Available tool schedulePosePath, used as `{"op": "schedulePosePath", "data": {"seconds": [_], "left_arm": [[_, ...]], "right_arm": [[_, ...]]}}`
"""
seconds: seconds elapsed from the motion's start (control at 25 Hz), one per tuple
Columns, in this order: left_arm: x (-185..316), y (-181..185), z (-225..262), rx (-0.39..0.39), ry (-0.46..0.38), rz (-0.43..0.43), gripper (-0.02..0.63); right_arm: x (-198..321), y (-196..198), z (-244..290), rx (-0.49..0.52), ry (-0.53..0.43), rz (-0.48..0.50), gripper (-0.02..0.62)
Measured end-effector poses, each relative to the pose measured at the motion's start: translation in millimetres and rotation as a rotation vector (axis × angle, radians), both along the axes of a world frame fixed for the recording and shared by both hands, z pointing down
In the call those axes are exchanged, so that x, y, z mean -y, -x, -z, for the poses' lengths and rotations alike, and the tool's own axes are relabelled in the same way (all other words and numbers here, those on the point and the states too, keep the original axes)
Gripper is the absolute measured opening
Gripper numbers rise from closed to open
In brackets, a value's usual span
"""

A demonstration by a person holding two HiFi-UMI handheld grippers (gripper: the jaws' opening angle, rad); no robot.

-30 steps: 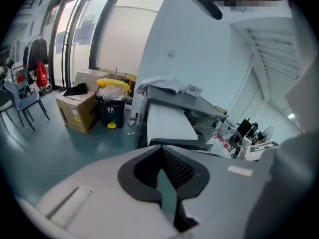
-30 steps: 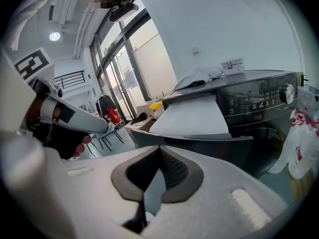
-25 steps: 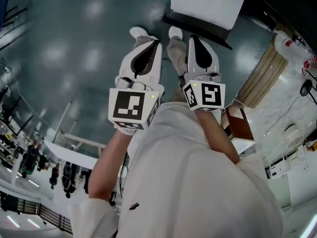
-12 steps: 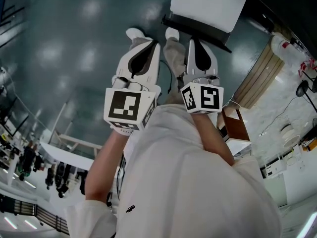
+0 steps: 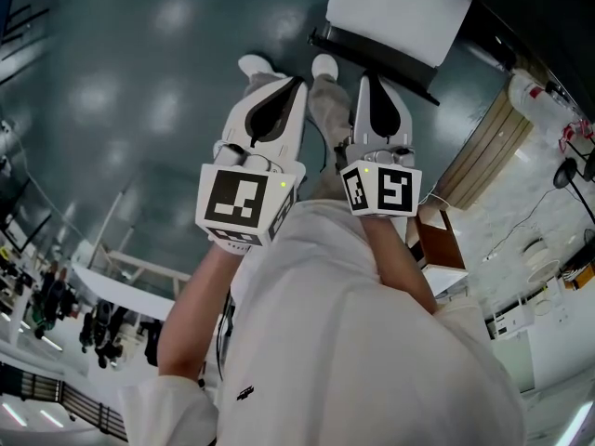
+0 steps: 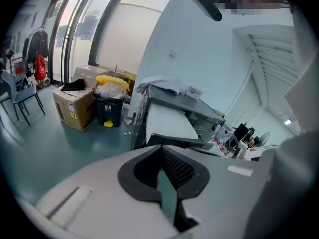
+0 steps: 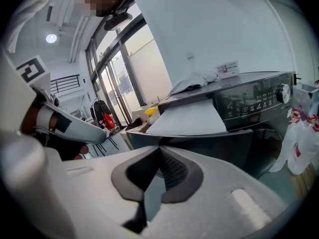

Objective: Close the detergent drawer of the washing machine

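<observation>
The dark washing machine (image 7: 251, 103) stands ahead with a control panel and a dial, and a flat white surface (image 7: 189, 118) lies on its top. In the head view it is at the top (image 5: 395, 12), beyond both grippers. I cannot make out the detergent drawer. My left gripper (image 5: 296, 82) and right gripper (image 5: 364, 74) are held side by side in front of the person's white shirt, both pointing at the machine and well short of it. Each is shut with nothing between its jaws, as the left gripper view (image 6: 161, 147) and the right gripper view (image 7: 159, 148) show.
A cardboard box (image 6: 75, 108) and a black bin (image 6: 110, 106) with a yellow bag stand left of the machine, a chair (image 6: 20, 91) further left. Plastic bags (image 7: 299, 148) hang at its right. A wooden panel (image 5: 488, 151) leans nearby. The person's shoes (image 5: 256, 65) are on the teal floor.
Both grippers have barely shifted in the head view. Their jaws stay as they were.
</observation>
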State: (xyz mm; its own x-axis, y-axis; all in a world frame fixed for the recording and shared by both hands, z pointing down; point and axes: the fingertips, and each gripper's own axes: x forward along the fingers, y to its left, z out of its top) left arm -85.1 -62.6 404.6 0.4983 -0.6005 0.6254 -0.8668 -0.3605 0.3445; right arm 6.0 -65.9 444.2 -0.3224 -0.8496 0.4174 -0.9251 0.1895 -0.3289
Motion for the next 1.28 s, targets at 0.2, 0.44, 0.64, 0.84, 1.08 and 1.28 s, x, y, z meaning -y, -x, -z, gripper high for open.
{"op": "schedulePosePath", "data": {"seconds": [0.2,0.44,0.64,0.84,1.08,1.28], "left_arm": [[5.4,-1.8,-1.4,-0.006,-0.004,-0.001,0.015],[12.7,-8.5,-1.6,-0.017,-0.007,0.002,0.015],[20.6,-9.6,-0.8,-0.02,-0.01,0.0,0.015],[26.7,-12.5,-1.6,-0.019,-0.009,-0.014,0.017],[35.0,-20.6,-5.6,-0.016,-0.006,-0.026,0.016],[46.3,-23.2,-7.8,-0.015,-0.009,-0.026,0.017]], "right_arm": [[13.5,-4.0,-1.4,0.004,-0.018,-0.01,0.002],[35.3,-15.4,-0.5,0.026,-0.034,-0.043,0.002],[56.7,-20.3,2.9,0.038,-0.058,-0.057,0.002],[78.7,-26.1,8.3,0.044,-0.089,-0.061,0.002],[89.0,-29.3,7.0,0.054,-0.099,-0.046,0.002],[94.8,-30.2,6.4,0.079,-0.109,-0.051,0.002]]}}
